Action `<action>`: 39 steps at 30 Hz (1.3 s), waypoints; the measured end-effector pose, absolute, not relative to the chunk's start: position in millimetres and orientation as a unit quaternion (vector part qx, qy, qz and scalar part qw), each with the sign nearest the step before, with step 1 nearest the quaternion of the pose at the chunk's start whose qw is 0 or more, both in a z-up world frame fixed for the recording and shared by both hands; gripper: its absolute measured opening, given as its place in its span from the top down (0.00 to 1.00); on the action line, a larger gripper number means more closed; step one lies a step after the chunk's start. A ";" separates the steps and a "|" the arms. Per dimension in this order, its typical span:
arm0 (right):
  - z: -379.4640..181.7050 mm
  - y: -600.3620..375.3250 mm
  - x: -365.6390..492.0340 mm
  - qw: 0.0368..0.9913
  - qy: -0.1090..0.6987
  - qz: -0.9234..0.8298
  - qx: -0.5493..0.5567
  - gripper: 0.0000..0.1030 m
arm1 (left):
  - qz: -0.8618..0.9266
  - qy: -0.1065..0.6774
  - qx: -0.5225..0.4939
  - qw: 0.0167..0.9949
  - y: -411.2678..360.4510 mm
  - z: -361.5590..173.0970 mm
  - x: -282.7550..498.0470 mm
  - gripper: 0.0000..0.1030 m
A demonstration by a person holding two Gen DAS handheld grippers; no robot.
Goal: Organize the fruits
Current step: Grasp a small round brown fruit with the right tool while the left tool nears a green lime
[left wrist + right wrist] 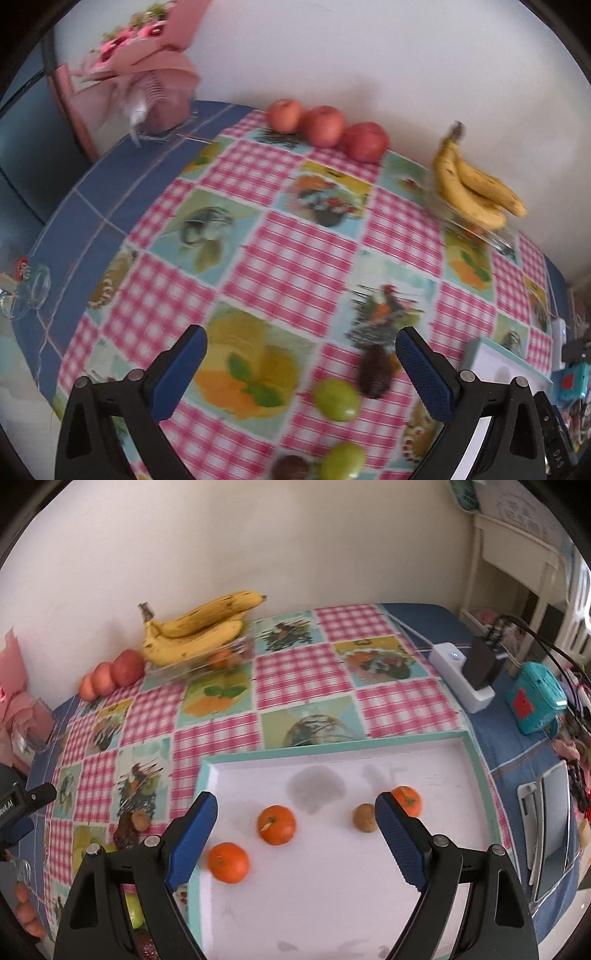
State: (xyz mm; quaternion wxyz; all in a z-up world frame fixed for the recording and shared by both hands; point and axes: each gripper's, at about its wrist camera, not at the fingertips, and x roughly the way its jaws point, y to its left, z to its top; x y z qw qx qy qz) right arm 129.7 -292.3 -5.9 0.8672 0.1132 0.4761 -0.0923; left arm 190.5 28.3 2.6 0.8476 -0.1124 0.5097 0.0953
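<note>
Orange against white: three mandarins lie loose in the shallow tray (207,771) with its teal rim, one (276,824) near the middle, one (228,862) by the tray's left wall, one (408,799) partly behind the right tongs' right finger. A small brown fruit (365,817) sits just beside that last one.

The right tongs (295,834) hang tilted down over the tray, jaws wide apart with nothing between the pads. The left tongs (301,369) point down at the checked cloth (295,251), jaws likewise spread and empty.

On the cloth below the left tongs lie two green grapes, one (337,399) just beside a dark wrinkled fruit (375,373), the other (343,461) at the frame's bottom edge next to a second dark fruit (290,467). That view is blurred, so finer detail is lost.

Along the wall at the back of the worktop stand three red apples (325,125) in a touching row. Well to their right a bunch of speckled bananas (472,184) rests on a clear plastic box (207,664).

To the tray's right are a white power strip (461,679) with a dark adapter and a teal pouch (537,698). A pink wrapped bouquet (147,59) stands at the far left corner.
</note>
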 end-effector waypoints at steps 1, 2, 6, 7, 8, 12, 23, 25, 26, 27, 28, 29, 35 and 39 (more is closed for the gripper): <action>-5.2 -285.7 131.2 0.867 0.477 -0.089 0.115 0.15 | 0.102 0.504 -0.111 0.850 35.8 4.1 188.3 0.00; -5.0 -281.9 132.0 0.867 0.477 -0.085 0.118 0.15 | 0.112 0.496 -0.108 0.854 44.5 5.6 185.2 0.00; -3.4 -257.6 139.2 0.867 0.479 -0.058 0.124 0.15 | 0.146 0.469 -0.098 0.865 71.3 10.4 177.2 0.00; -3.0 -248.3 141.3 0.867 0.481 -0.052 0.121 0.15 | 0.150 0.466 -0.100 0.866 77.0 11.2 176.4 0.00; -2.7 -241.8 143.0 0.867 0.481 -0.047 0.118 0.15 | 0.154 0.464 -0.104 0.866 83.0 11.2 175.2 0.00; -5.3 -214.0 148.9 0.866 0.488 -0.019 0.112 0.15 | 0.163 0.451 -0.124 0.869 99.8 13.9 172.4 0.00; -20.5 -160.4 170.6 0.855 0.506 0.039 0.105 0.15 | 0.127 0.462 -0.147 0.865 102.1 9.4 174.1 0.00; -22.6 -155.5 173.1 0.855 0.506 0.046 0.103 0.15 | 0.116 0.470 -0.154 0.861 100.4 3.7 176.5 0.00; -23.3 -154.5 173.9 0.856 0.504 0.047 0.103 0.15 | 0.113 0.470 -0.158 0.861 99.7 1.5 177.2 0.00; -24.3 -153.9 174.8 0.857 0.503 0.046 0.102 0.15 | 0.111 0.472 -0.163 0.859 99.2 -1.4 178.7 0.00; -25.8 -153.8 176.2 0.857 0.503 0.046 0.102 0.15 | 0.109 0.475 -0.168 0.857 98.9 -4.4 180.1 0.00; -27.8 -154.6 177.8 0.857 0.504 0.044 0.104 0.15 | 0.105 0.480 -0.174 0.853 98.3 -9.2 182.2 0.00; -46.2 -162.5 186.7 0.846 0.518 0.030 0.122 0.36 | 0.100 0.515 -0.190 0.830 94.6 -38.5 192.4 0.00; -60.7 -165.3 190.1 0.835 0.531 0.031 0.139 0.49 | 0.089 0.523 -0.206 0.822 93.9 -45.2 194.2 0.00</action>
